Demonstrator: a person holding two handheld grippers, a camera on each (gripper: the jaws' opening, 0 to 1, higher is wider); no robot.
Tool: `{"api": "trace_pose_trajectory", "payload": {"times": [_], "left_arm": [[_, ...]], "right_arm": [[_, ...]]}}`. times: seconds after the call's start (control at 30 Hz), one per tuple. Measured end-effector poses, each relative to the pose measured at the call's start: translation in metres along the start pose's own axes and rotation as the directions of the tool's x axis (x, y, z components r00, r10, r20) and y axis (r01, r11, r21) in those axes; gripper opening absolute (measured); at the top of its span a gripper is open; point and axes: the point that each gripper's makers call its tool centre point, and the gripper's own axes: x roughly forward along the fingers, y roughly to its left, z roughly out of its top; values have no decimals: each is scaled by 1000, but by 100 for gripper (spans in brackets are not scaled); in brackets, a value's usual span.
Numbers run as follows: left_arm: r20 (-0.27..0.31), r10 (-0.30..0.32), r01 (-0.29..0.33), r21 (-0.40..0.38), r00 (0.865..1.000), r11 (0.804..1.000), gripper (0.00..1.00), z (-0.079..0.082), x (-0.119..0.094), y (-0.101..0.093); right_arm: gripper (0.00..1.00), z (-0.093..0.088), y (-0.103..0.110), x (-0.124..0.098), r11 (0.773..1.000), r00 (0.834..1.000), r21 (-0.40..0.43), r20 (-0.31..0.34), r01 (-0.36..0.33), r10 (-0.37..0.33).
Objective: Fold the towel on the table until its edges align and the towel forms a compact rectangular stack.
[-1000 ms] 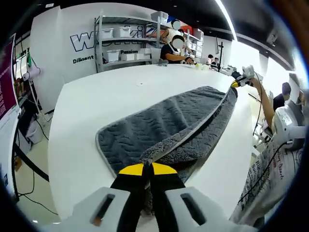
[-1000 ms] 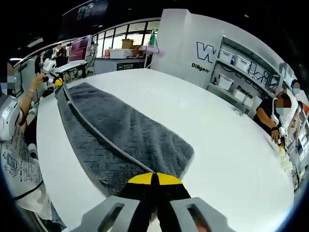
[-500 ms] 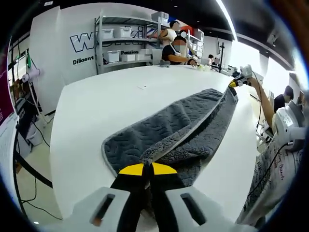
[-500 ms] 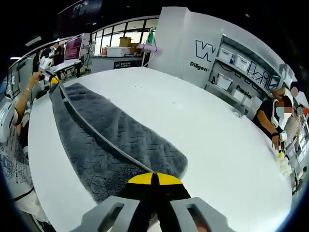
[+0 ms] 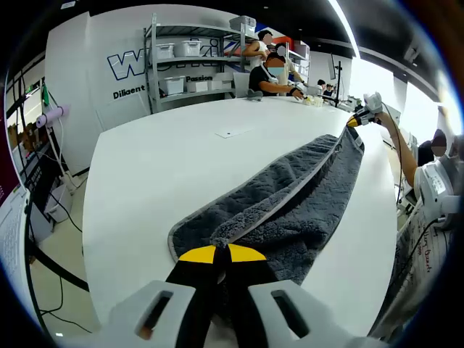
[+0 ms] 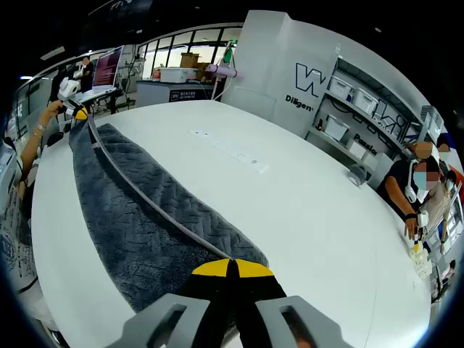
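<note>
Both grippers, left (image 5: 221, 254) and right (image 6: 232, 268), clench corners of the towel (image 5: 304, 203). It is soft and limp, sagging toward 12 o'clock; hold it by the corners.

One grey towel (image 5: 290, 210) lies on one white table (image 5: 159, 167). Two grippers, the left (image 5: 221, 254) and the right (image 6: 232, 269). One far shelf (image 5: 181, 65) carries several bins.

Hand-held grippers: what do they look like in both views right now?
Each hand-held gripper, left and right, has black jaws capped with yellow tips, rising from a light grey moulded body with slotted openings. The person's top is white with dark printed lettering.
</note>
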Motion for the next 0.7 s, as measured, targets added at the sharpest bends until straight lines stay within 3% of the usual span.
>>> {"api": "trace_pose_trajectory", "payload": {"times": [0.23,0.47,0.7], "left_arm": [[3,20,-20,8,1000,1000,5,9,10,10],[20,32,-32,2,999,999,5,17,14,19],[39,41,-41,-11,998,999,5,23,21,28]], "right_arm": [[0,2,-10,16,1000,1000,-5,-9,17,-17],[0,19,-19,21,998,997,-1,40,61,-61],[0,27,-26,32,997,996,-16,32,80,-79]]}}
